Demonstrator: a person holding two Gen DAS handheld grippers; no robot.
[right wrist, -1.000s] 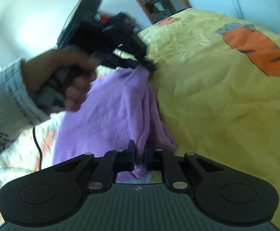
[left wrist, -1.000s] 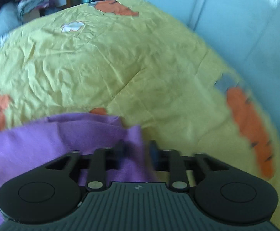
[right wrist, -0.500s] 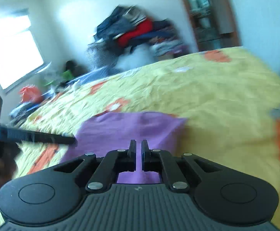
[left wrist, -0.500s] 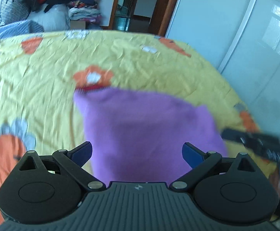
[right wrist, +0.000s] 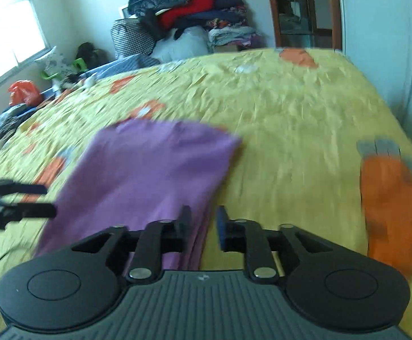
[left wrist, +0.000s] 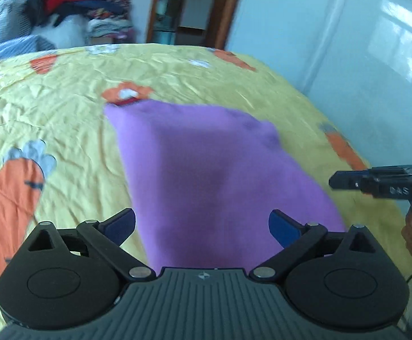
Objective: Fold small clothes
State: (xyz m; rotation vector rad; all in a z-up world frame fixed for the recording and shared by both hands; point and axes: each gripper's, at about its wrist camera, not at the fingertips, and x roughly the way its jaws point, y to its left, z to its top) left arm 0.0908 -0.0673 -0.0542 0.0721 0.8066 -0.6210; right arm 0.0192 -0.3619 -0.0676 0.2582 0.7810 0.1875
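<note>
The left tool (left wrist: pixel 202 225) hangs wide apart and empty over the purple garment (left wrist: pixel 214 175), which lies flat on the yellow bed (left wrist: pixel 64 124). The right tool (right wrist: pixel 201 223), slightly parted, straddles the cloth's near edge; whether it pinches is unclear, so lifting might drag the folded layers askew

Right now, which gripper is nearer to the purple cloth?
Left. The left gripper hangs open directly over the purple cloth. The right gripper sits at the cloth's right edge, slightly open.

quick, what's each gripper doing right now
left gripper: open wide, holding nothing.
right gripper: partly open, purple cloth edge between its fingers, not clamped.
</note>
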